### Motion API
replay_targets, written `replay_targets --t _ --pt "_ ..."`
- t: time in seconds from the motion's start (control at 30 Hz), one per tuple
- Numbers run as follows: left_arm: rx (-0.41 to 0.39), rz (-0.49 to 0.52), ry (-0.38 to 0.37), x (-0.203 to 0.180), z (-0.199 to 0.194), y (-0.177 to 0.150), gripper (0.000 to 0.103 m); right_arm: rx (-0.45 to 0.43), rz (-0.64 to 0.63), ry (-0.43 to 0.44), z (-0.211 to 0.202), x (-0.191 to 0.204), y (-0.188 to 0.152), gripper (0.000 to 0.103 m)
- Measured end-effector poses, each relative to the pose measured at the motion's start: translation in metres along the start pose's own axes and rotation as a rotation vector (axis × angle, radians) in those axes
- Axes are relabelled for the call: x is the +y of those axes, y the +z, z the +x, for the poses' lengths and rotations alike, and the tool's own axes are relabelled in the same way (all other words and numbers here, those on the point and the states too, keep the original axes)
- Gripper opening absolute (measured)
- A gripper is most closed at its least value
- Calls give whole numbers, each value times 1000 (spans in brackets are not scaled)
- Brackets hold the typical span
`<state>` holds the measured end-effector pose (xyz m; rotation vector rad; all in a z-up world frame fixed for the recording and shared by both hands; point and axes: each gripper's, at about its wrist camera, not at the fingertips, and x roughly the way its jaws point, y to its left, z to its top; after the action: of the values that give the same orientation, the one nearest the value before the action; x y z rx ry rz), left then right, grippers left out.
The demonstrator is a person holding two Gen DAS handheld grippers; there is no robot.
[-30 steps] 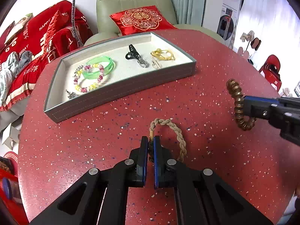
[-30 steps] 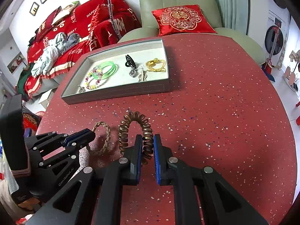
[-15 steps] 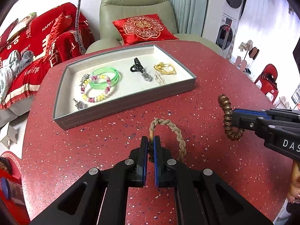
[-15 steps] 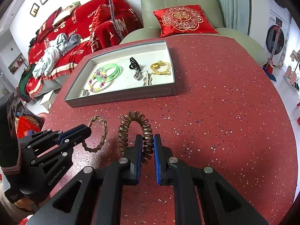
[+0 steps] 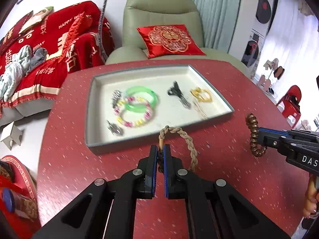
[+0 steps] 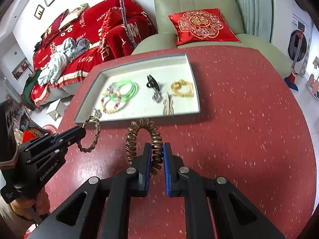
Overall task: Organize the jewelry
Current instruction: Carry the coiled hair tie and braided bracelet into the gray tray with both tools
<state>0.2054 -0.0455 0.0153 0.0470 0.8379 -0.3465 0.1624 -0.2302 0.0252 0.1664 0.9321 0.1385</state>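
My left gripper is shut on a beige braided bracelet, held above the red table just short of the grey tray's near wall. My right gripper is shut on a brown coiled hair tie, lifted off the table. In the left wrist view the right gripper comes in from the right with the coil hanging off its tip. In the right wrist view the left gripper reaches in from the left with the braid. The tray holds a green bangle, a beaded bracelet, a black hair clip and a yellow piece.
The round red speckled table drops off at its left and right rims. A green armchair with a red cushion stands behind the tray. A sofa under a red cover lies to the left. A person's hand grips the left tool.
Both grippers have risen and moved toward the tray, each still holding its piece. The tray looks closer and more from above.
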Motion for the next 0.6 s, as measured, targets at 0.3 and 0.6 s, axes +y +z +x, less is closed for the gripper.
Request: replay_targets --t 0.3,0.6 --pt "-14 -42 18 29 13 38 23 17 26 11 26 3 43 13" --pt "45 -48 35 46 47 59 23 48 37 -16 61 1 71 13"
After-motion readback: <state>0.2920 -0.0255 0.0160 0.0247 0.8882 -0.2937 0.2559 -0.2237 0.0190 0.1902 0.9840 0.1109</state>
